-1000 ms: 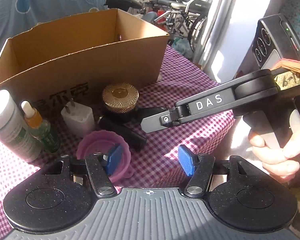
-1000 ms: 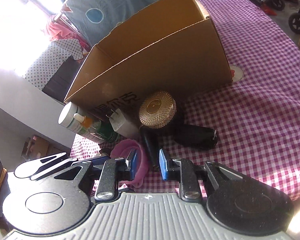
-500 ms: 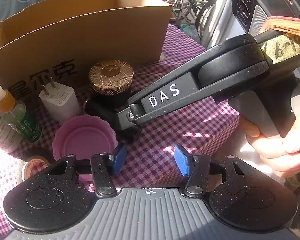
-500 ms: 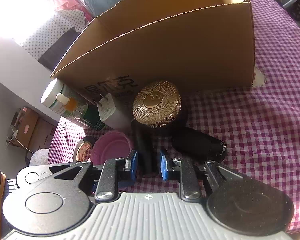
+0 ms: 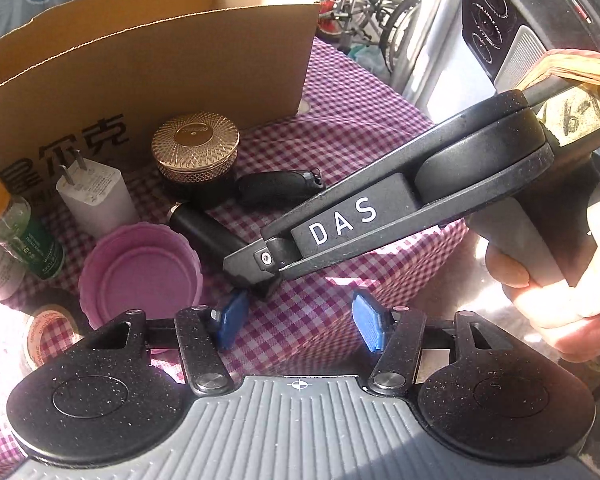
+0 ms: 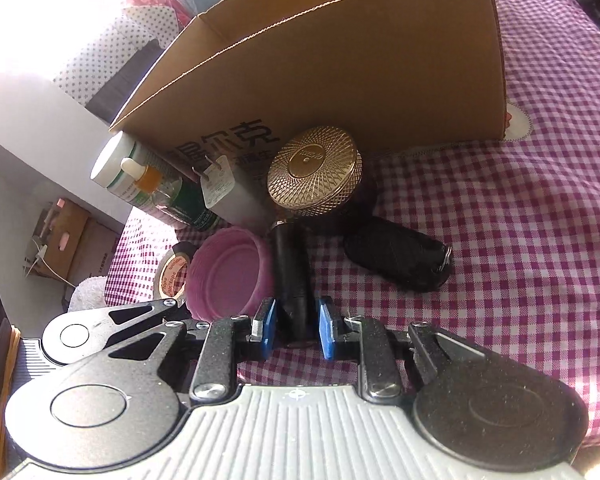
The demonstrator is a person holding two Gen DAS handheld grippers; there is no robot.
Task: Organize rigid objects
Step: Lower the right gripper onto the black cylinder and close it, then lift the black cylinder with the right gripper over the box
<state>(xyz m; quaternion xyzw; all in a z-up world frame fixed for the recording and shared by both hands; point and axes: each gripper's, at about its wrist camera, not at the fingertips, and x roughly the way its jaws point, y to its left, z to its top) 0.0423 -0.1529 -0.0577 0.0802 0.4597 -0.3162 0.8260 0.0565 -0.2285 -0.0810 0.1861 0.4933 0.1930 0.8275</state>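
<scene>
Since a second ago the right hand-held gripper has moved forward and down until its blue pads sit on either side of the near end of the black cylinder; the pads stand narrowly apart around it, and whether they actually press on it cannot be told. That cylinder lies on the checked cloth of the counter, pointing away toward the box. In the left wrist view the left hand-held gripper hovers at the near edge of the counter with its pads wide apart and nothing between them, and the right tool's arm, marked DAS, crosses in front of it.

Just left of the cylinder sits the pink lid, open side up, with a tape roll beside it at the left edge. To the right lies a black pouch-like object, apart from the cylinder. Behind these stand a gold-lidded jar, a white plug adapter, a small dropper bottle and a white bottle. Farthest back, the open cardboard box stands just behind that row, and whether it touches it cannot be told.
</scene>
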